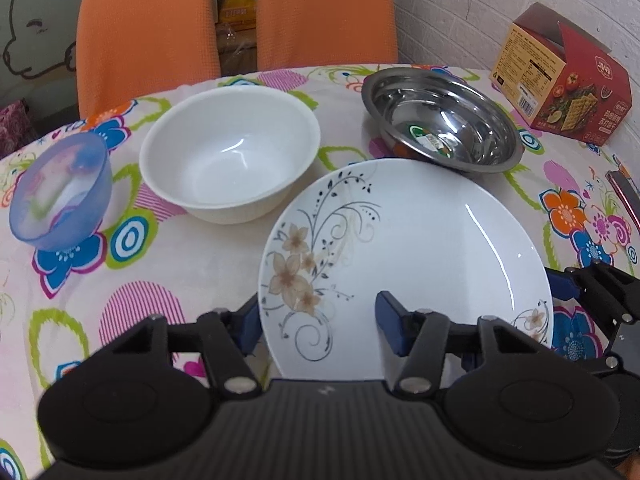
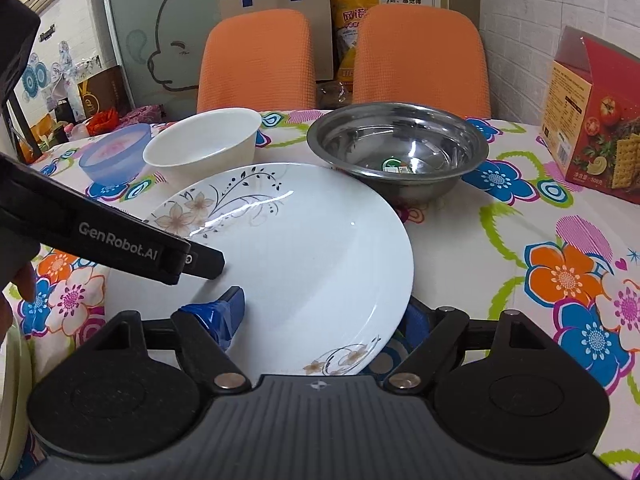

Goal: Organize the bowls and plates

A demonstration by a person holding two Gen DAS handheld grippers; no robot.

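A white plate with flower print (image 1: 420, 240) (image 2: 312, 248) lies at the near middle of the table. My left gripper (image 1: 320, 320) is open across its near-left rim, one blue finger outside the rim and one over the plate. My right gripper (image 2: 320, 316) is open across the near-right rim in the same way. Each gripper shows in the other's view: the left gripper's black body (image 2: 192, 260) and the right gripper (image 1: 592, 292). Behind the plate stand a white bowl (image 1: 228, 156) (image 2: 200, 148), a steel bowl (image 1: 444, 120) (image 2: 400, 148) and a small blue bowl (image 1: 60, 192) (image 2: 114, 156).
The table has a flowered cloth (image 1: 160, 272). A red cracker box (image 1: 568, 80) (image 2: 596, 132) stands at the far right by the brick wall. Two orange chairs (image 1: 148, 32) (image 1: 324, 12) are pushed in at the far edge. A person's hand (image 2: 16, 292) shows at the left.
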